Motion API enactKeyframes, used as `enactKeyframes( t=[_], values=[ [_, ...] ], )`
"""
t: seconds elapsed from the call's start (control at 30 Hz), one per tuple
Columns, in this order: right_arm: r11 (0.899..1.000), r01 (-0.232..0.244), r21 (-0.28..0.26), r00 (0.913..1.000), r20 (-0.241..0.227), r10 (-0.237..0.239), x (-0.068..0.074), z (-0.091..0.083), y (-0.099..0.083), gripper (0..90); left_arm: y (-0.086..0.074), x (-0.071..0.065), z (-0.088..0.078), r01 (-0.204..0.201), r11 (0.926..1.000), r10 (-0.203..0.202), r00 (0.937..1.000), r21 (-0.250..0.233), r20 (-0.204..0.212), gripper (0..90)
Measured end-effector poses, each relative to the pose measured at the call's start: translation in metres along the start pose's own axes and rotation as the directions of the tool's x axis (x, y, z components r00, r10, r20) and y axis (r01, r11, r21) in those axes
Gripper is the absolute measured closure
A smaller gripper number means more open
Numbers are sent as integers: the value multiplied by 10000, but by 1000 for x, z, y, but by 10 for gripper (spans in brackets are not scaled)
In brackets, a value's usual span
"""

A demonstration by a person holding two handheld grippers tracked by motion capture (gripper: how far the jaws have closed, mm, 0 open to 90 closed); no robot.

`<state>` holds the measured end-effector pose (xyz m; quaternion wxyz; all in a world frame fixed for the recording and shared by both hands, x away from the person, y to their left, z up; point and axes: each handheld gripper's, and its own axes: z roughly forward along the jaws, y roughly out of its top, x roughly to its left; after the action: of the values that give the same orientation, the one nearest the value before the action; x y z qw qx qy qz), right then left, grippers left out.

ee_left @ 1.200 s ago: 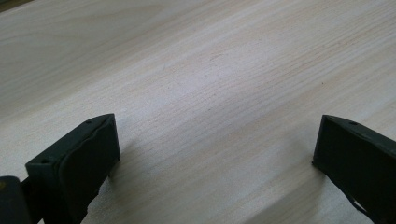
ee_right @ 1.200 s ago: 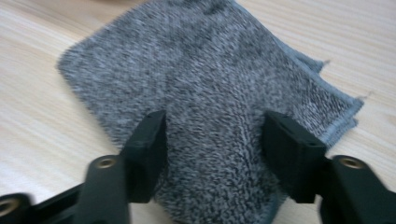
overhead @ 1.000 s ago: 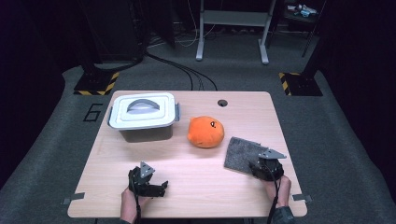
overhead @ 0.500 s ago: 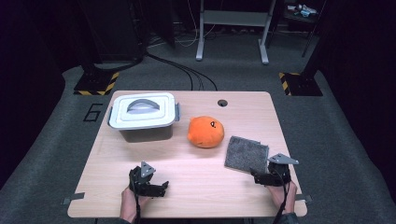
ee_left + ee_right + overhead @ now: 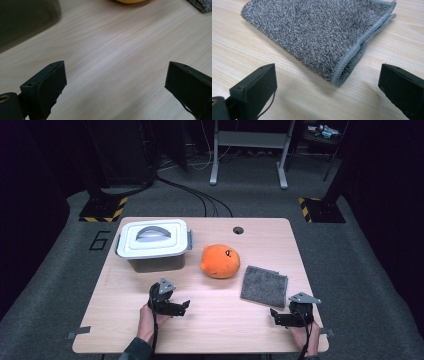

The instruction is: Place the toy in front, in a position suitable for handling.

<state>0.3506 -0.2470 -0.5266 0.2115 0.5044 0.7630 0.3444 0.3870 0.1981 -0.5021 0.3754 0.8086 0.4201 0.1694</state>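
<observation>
A folded grey cloth (image 5: pixel 264 286) lies flat on the wooden table (image 5: pixel 220 330), right of an orange plush toy (image 5: pixel 220 261). My right gripper (image 5: pixel 274 316) rests low near the table's front right edge, just short of the cloth. Its jaws have just been opening and now stand wide. In the right gripper view the cloth's (image 5: pixel 319 35) stitched near corner lies just ahead of the right gripper (image 5: pixel 328 80), and neither pad touches it. My left gripper (image 5: pixel 182 306) hovers over bare wood at the front left, open and empty, also in the left gripper view (image 5: pixel 115 75).
A grey bin with a white handled lid (image 5: pixel 153 243) stands at the back left, and its dark wall (image 5: pixel 25 20) shows in the left gripper view. A small cable hole (image 5: pixel 238 230) sits near the table's far edge. Dark floor, cables and a metal stand lie beyond.
The right gripper let go of the cloth's corner, opened wide and drew back toward the table's front edge. The left gripper shifted forward and to the right, rising a little.
</observation>
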Motion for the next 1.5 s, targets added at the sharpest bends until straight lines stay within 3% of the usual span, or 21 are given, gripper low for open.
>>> enactKeyframes(
  t=[0.37, 0.53, 0.9, 1.0, 1.2, 1.5],
  values=[
    [9997, 229, 90, 9997, 1, -229, -2, -2, -4, 13, 30, -7, 21, -445, 9989, 452, 9981, -159, 429, 61],
    [9989, 426, 212, 9991, -16, -426, -2, 0, -3, 27, 42, -13, 31, -717, 9971, 725, 9969, -260, 293, 82],
    [9989, 429, 212, 9991, -30, -428, -2, 0, -4, 38, 58, -13, 49, -671, 9969, 684, 9972, -420, 292, 141],
    [9989, 420, 198, 9991, -29, -420, -2, 0, -4, 41, 63, -13, 51, -831, 9955, 842, 9962, -452, 227, 150],
    [9991, 385, 200, 9993, -44, -384, -2, 0, -4, 45, 70, -10, 57, -730, 9960, 753, 9962, -508, 446, 163],
    [9991, 387, 191, 9992, -42, -386, -2, 0, -4, 47, 79, -13, 64, -924, 9935, 943, 9952, -670, 253, 217]
  ],
)
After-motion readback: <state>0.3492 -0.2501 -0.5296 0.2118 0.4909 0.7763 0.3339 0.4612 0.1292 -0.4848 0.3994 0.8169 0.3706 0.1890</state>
